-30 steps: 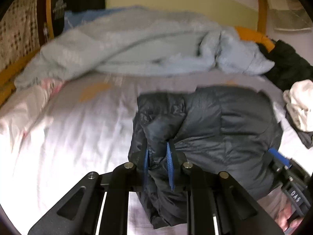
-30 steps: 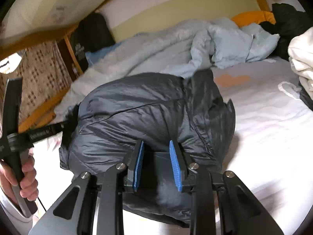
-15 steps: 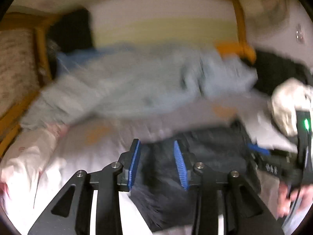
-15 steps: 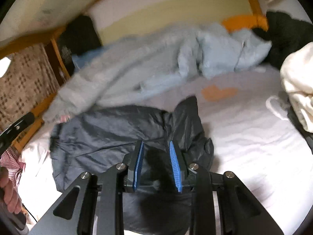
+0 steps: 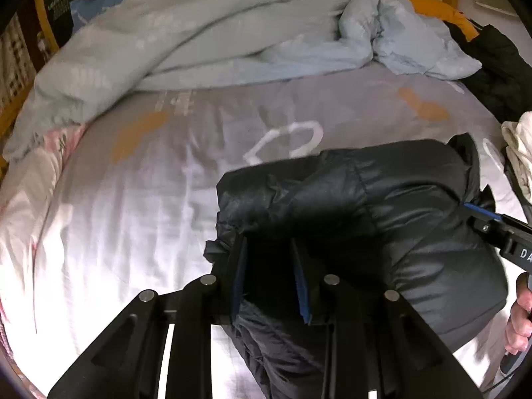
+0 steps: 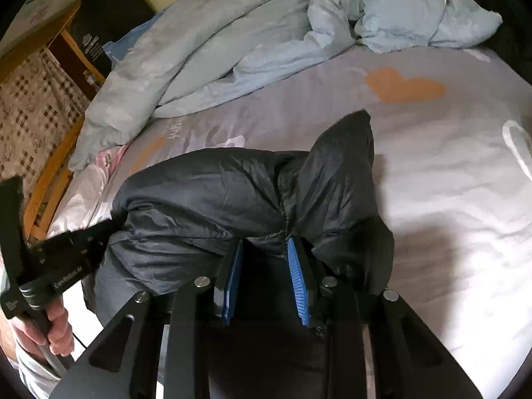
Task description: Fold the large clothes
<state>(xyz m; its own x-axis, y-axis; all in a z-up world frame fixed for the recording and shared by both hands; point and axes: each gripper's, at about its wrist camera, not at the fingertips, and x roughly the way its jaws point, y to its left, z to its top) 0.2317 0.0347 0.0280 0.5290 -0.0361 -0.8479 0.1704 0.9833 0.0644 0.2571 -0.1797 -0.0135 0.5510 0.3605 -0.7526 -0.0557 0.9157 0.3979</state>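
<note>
We list one dark charcoal quilted puffer jacket point(image 5: 382, 219), bunched into a thick bundle on the near part of a bed covered by a pale lilac sheet with orange and white prints point(image 5: 139, 199). Left hand-held gripper point(image 5: 271, 274): blue-padded jaws set around a fold at the jacket's left near edge, dark fabric filling the gap between them; we cannot tell whether the pads press on it. Right hand-held gripper point(image 6: 266, 276): blue pads likewise either side of jacket fabric at the right near edge, under a raised peak of the garment; we cannot tell how firmly it clenches. In the right wrist view a person's hand point(image 6: 50, 329) grips the left tool's handle at the near left. Far side of the bed: one crumpled light blue duvet point(image 5: 206, 33). Far right: a black garment point(image 5: 498, 66), and a cream cloth point(image 5: 522, 153) at the right edge. Left edge: pink floral bedding point(image 5: 30, 183).
</note>
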